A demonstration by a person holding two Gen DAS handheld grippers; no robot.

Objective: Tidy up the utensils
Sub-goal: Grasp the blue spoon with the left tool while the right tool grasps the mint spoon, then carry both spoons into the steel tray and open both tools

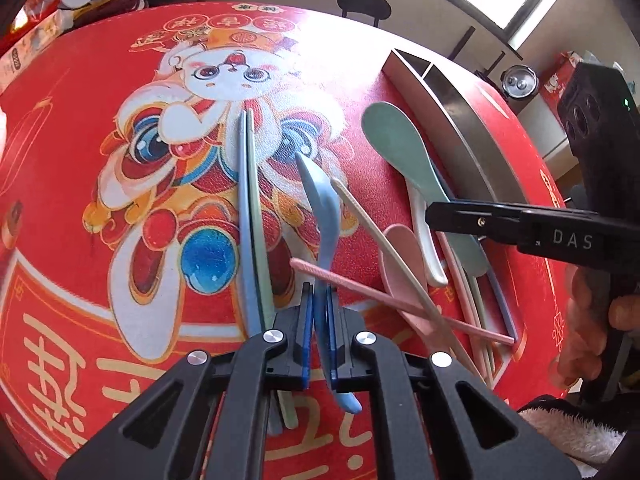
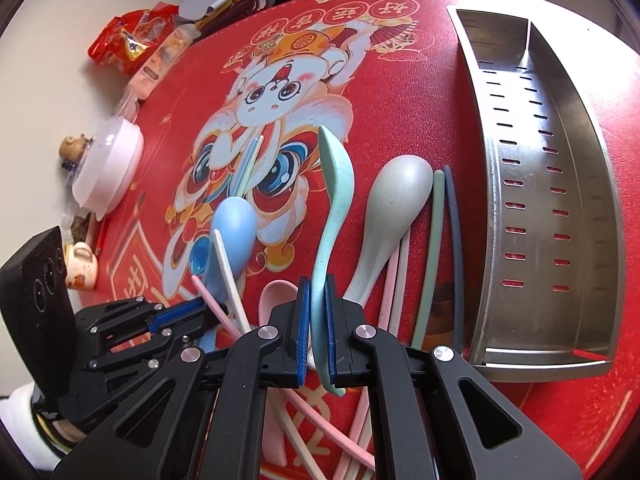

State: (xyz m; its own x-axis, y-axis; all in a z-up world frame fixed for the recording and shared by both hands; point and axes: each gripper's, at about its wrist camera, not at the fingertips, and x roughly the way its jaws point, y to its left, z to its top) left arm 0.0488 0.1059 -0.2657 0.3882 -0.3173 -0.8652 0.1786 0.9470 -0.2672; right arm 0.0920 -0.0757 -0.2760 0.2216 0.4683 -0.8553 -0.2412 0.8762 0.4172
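My left gripper (image 1: pixel 320 300) is shut on the handle of a blue spoon (image 1: pixel 320 208); the spoon (image 2: pixel 234 228) and that gripper (image 2: pixel 208 310) also show in the right wrist view. My right gripper (image 2: pixel 318 292) is shut on the handle of a green spoon (image 2: pixel 334 184); its fingers (image 1: pixel 472 216) reach in from the right in the left wrist view, with the green spoon (image 1: pixel 396 140) seen there. A white spoon (image 2: pixel 396 196), a pink spoon (image 2: pixel 276 296) and several pastel chopsticks (image 2: pixel 438 240) lie on the red mat. The steel utensil tray (image 2: pixel 592 184) stands at the right.
A blue and a green chopstick (image 1: pixel 250 200) lie together mid-mat. A pink lidded bowl (image 2: pixel 110 164), snack packets (image 2: pixel 132 40) and a small mug (image 2: pixel 82 268) sit along the table's left edge. A round stool (image 1: pixel 362 4) and a steel flask (image 1: pixel 518 82) stand beyond the table.
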